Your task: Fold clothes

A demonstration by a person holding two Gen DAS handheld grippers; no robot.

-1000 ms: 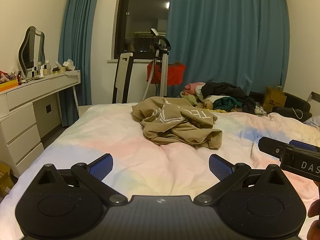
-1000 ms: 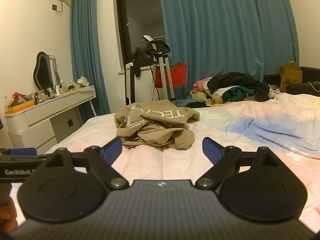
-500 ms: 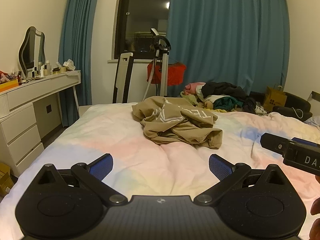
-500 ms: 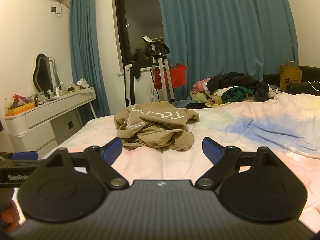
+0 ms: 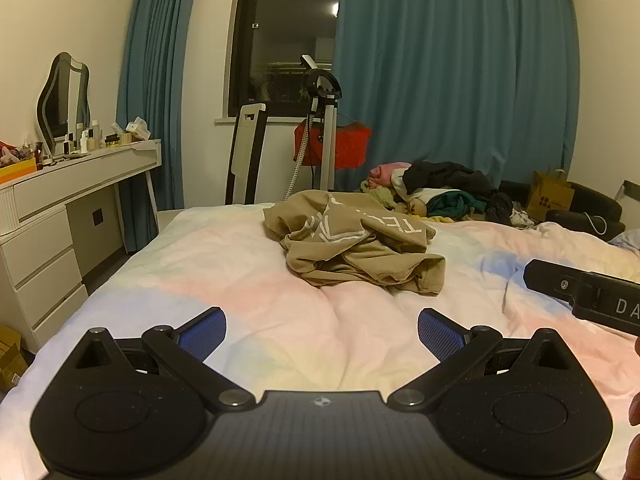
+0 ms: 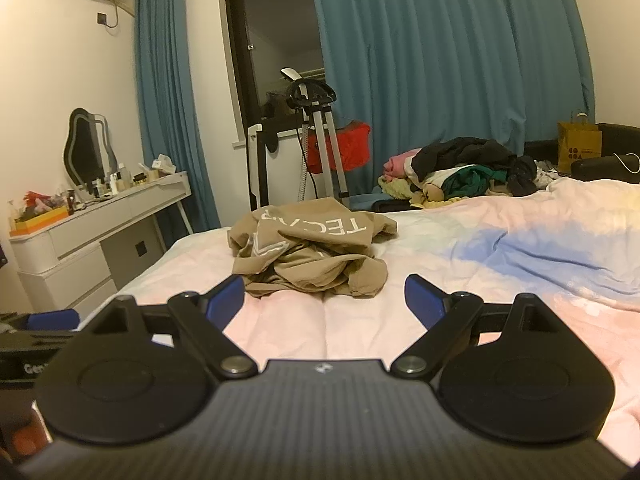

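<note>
A crumpled tan shirt (image 5: 356,248) with white lettering lies bunched in the middle of the bed (image 5: 224,276); the right wrist view shows the same tan shirt (image 6: 308,256). My left gripper (image 5: 322,334) hovers open over the near part of the bed, well short of the shirt, nothing between its blue pads. My right gripper (image 6: 325,300) is open too, its fingers framing the shirt's near edge from a distance. The right gripper's body (image 5: 588,298) shows at the right edge of the left wrist view.
A pile of mixed clothes (image 5: 444,194) sits at the bed's far side. A white dresser (image 5: 52,224) with a mirror stands left. A chair (image 5: 246,156) and a garment steamer stand (image 5: 320,128) are by the window. A yellow paper bag (image 5: 550,196) is far right.
The right gripper has drifted slightly right and lower in the left wrist view. The right wrist view has risen a little. The shirt has not moved.
</note>
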